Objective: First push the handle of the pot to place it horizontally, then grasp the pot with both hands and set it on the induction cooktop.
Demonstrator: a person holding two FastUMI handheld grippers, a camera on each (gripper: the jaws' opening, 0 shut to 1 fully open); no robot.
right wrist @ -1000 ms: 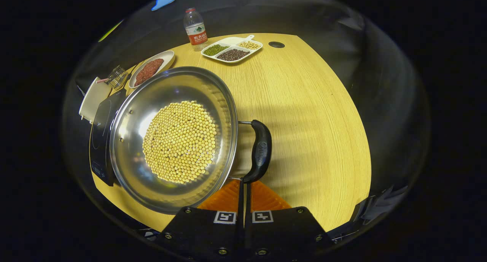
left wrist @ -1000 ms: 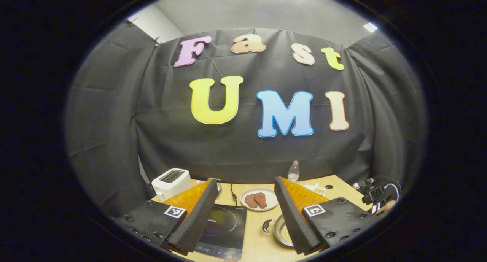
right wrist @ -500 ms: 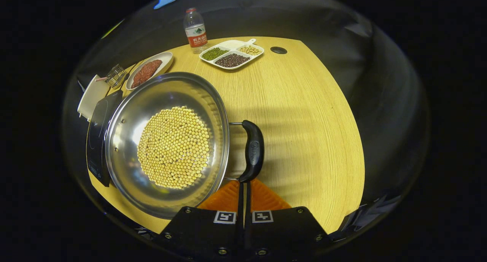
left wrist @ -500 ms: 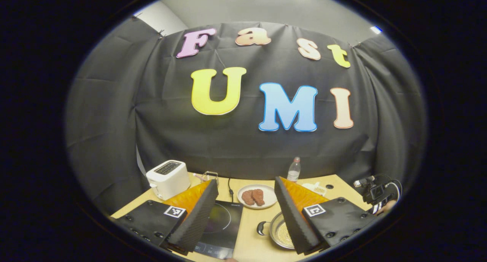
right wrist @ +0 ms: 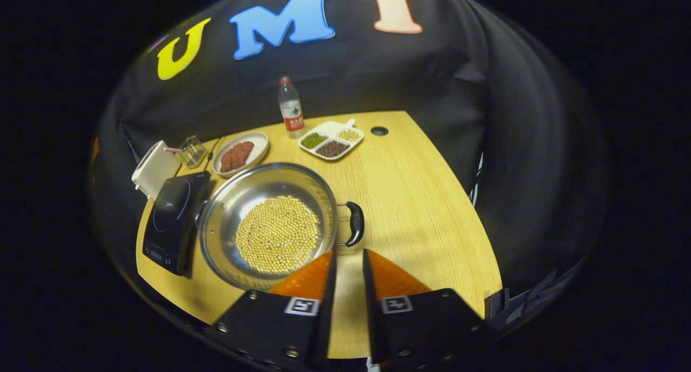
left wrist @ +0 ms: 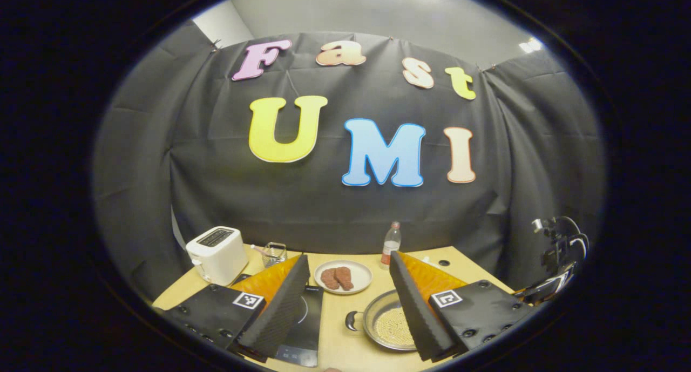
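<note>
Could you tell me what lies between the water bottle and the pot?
In the right gripper view, bare table top lies between the water bottle and the pot.

We see the left gripper's fingers (left wrist: 418, 307) hide part of the pot (left wrist: 384, 323) and part of the cooktop (left wrist: 305, 326).

We see a steel pot (right wrist: 270, 221) sitting upright on the table (right wrist: 410, 199), holding a round layer of yellow beans (right wrist: 278, 234), with a black side handle (right wrist: 354, 231). Just beside it lies the black induction cooktop (right wrist: 173, 221), flat.
</note>
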